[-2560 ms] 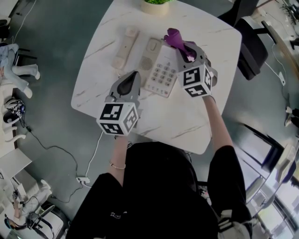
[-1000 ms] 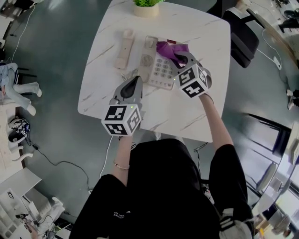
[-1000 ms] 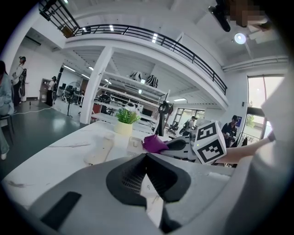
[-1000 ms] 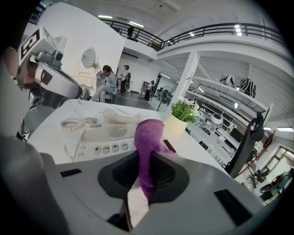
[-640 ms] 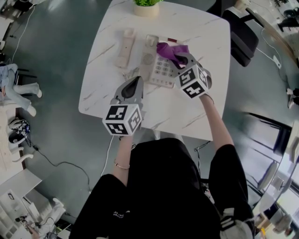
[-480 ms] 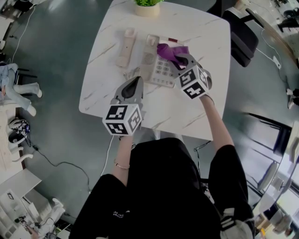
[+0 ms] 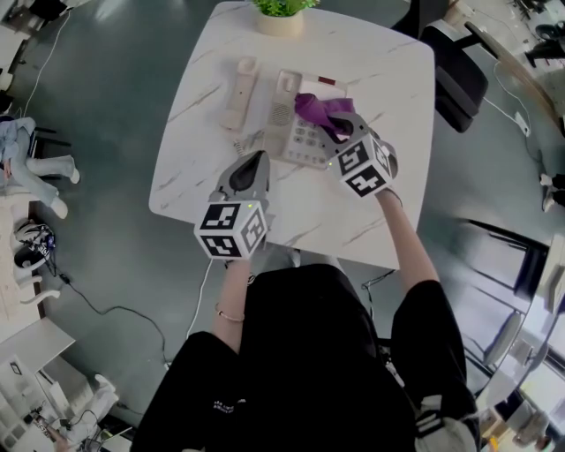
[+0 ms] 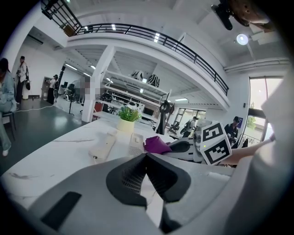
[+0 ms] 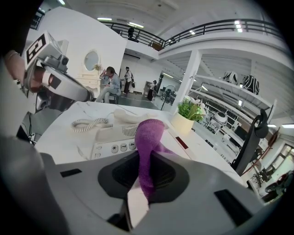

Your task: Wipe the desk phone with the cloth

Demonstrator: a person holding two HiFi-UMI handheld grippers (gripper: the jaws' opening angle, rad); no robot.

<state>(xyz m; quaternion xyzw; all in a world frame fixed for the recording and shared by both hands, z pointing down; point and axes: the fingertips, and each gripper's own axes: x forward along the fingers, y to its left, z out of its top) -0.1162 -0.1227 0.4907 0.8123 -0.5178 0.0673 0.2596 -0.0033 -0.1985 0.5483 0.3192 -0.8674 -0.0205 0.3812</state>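
The cream desk phone base (image 7: 296, 124) lies on the white marble table (image 7: 388, 79), its handset (image 7: 238, 93) off the cradle to the left. My right gripper (image 7: 340, 125) is shut on a purple cloth (image 7: 316, 110) that rests on the phone's keypad side. The right gripper view shows the cloth (image 9: 148, 137) pinched between the jaws above the phone's keys (image 9: 112, 148). My left gripper (image 7: 249, 168) hovers shut over the table's front left, holding nothing; from it I see the handset (image 8: 103, 147) and the cloth (image 8: 157, 144).
A small potted plant (image 7: 282, 13) stands at the table's far edge. A coiled cord (image 9: 88, 123) lies between handset and base. A dark chair (image 7: 455, 75) is at the table's right. People stand in the room's background.
The right gripper and purple cloth have shifted slightly across the phone's top, first from above the base down onto it. The left gripper has hardly moved.
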